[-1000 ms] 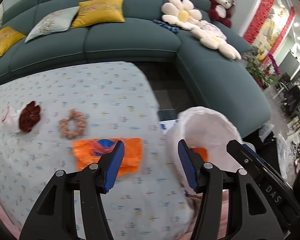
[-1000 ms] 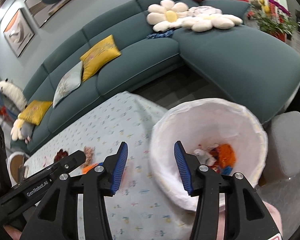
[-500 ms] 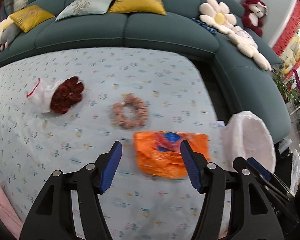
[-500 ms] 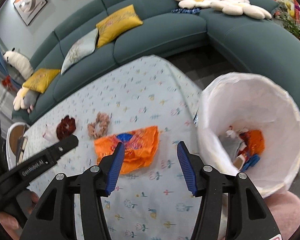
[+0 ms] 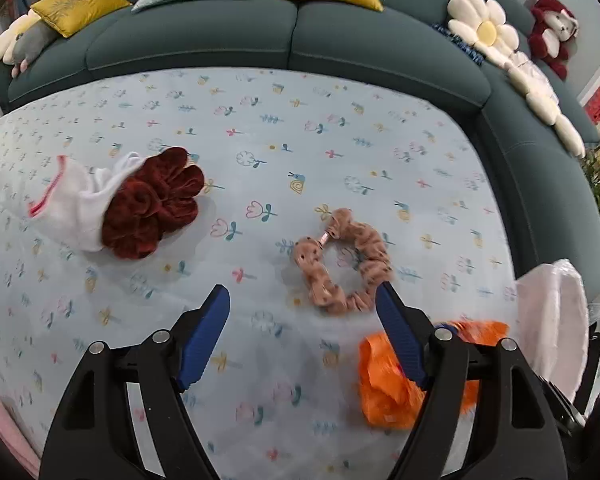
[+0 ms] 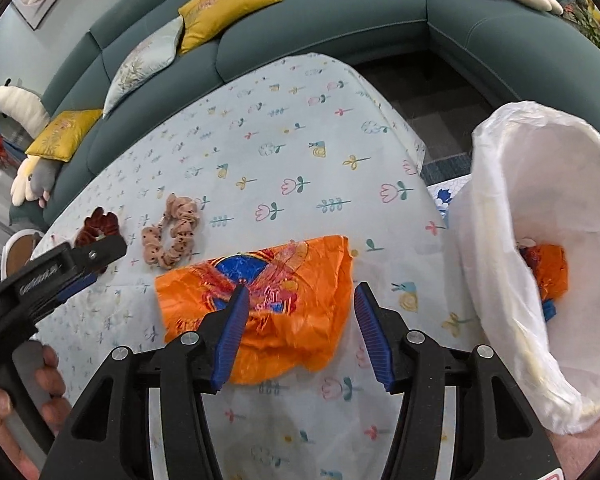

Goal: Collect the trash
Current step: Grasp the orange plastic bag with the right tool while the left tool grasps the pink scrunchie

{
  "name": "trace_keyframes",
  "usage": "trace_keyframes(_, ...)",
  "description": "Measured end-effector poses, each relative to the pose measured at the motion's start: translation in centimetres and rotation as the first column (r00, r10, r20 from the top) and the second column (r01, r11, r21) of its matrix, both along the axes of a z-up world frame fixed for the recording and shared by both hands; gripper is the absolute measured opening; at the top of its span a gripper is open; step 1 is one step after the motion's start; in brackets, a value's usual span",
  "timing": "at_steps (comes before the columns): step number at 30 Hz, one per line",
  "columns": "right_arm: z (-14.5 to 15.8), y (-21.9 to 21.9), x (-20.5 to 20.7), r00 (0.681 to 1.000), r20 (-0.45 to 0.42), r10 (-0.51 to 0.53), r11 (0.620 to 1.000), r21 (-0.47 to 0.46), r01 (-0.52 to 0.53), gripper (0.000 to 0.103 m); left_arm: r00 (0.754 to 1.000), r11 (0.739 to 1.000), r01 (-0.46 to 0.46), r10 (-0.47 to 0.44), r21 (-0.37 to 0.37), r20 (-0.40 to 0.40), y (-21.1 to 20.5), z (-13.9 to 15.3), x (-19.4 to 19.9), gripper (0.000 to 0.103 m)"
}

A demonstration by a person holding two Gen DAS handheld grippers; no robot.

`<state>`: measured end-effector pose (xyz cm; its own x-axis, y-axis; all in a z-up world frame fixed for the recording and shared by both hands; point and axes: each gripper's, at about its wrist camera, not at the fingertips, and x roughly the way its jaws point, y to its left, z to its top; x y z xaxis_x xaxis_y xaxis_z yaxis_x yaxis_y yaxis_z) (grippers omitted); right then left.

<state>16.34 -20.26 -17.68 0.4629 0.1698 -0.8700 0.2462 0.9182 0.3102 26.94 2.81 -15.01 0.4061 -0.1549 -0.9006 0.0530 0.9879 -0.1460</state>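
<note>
An orange snack wrapper [image 6: 268,300] lies flat on the flowered tablecloth [image 6: 300,160]. My right gripper [image 6: 298,330] hangs open just above its near half, nothing pinched. The wrapper [image 5: 388,380] also shows behind my left gripper's right finger. My left gripper [image 5: 302,334] is open with its jaws still opening, over bare cloth, just short of a tan dotted scrunchie [image 5: 344,264]. A dark red scrunchie [image 5: 152,204] lies on a white cloth [image 5: 76,204] farther left. The bin with a white liner [image 6: 540,240] stands off the table's right edge and holds orange trash [image 6: 548,268].
A teal sectional sofa [image 5: 292,36] with yellow and pale cushions wraps the far side. Flower pillows [image 5: 484,32] and a red plush toy [image 5: 552,32] sit at its right. A person's hand [image 6: 24,392] holds the left gripper's handle. Dark floor separates the table from the sofa.
Both grippers swung left from the bin and sank toward the table. The wrapper now sits under the right gripper, and the left gripper's jaws have widened near the tan scrunchie.
</note>
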Motion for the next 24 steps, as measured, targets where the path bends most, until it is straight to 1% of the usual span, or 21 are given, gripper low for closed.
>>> trace_keyframes(4,-1.0,0.4,0.7,1.000,-0.016,0.003,1.000,-0.006,-0.003,0.053,1.000,1.000,0.007,-0.007,0.013,-0.026,-0.6,-1.6,1.5,0.070)
trace_keyframes(8,-1.9,0.7,0.9,0.999,-0.034,0.012,1.000,-0.005,-0.013,0.051,0.998,1.000,0.024,-0.023,0.011,-0.061,-1.3,-3.0,2.2,0.053)
trace_keyframes(9,-1.8,0.8,0.8,1.000,-0.024,0.016,1.000,-0.014,-0.017,0.051,0.997,1.000,0.026,-0.025,0.016,-0.068,-1.4,-3.3,2.2,0.046)
trace_keyframes(10,-1.9,0.9,0.7,1.000,-0.022,0.021,0.999,-0.024,-0.022,0.050,0.998,0.999,0.028,-0.026,0.036,-0.056,-1.6,-3.4,2.1,0.043)
trace_keyframes(12,-1.9,1.1,0.6,0.999,-0.022,0.030,0.998,-0.047,-0.031,0.044,0.998,0.998,0.043,-0.041,0.053,-0.046,-1.9,-3.3,1.9,0.023)
trace_keyframes(13,-1.9,1.1,0.5,0.999,-0.024,0.032,0.998,-0.048,-0.033,0.036,0.998,0.997,0.050,-0.048,0.050,-0.050,-2.0,-3.3,1.8,0.018)
trace_keyframes(14,-2.0,1.0,0.5,0.999,-0.026,0.032,0.999,-0.043,-0.033,0.025,0.997,0.998,0.051,-0.049,0.040,-0.057,-2.0,-3.2,1.7,0.011)
trace_keyframes(16,-2.2,0.9,0.3,0.999,-0.037,0.033,0.999,-0.023,-0.034,0.013,0.997,0.999,0.047,-0.046,0.016,-0.066,-2.0,-3.1,1.4,0.008)
trace_keyframes(17,-2.1,0.9,0.1,0.999,-0.037,0.033,0.999,-0.019,-0.034,0.011,0.997,0.999,0.046,-0.045,0.007,-0.066,-2.0,-3.0,1.2,0.008)
trace_keyframes(20,-1.7,1.0,-0.4,0.999,-0.028,0.040,0.999,-0.014,-0.041,0.008,0.997,0.999,0.047,-0.047,-0.008,-0.053,-1.9,-2.2,0.3,0.006)
trace_keyframes(24,0.2,1.1,-1.2,0.999,0.018,0.048,0.998,-0.029,-0.048,0.007,0.998,0.998,0.055,-0.056,-0.026,-0.019,-2.1,-0.2,-1.0,0.006)
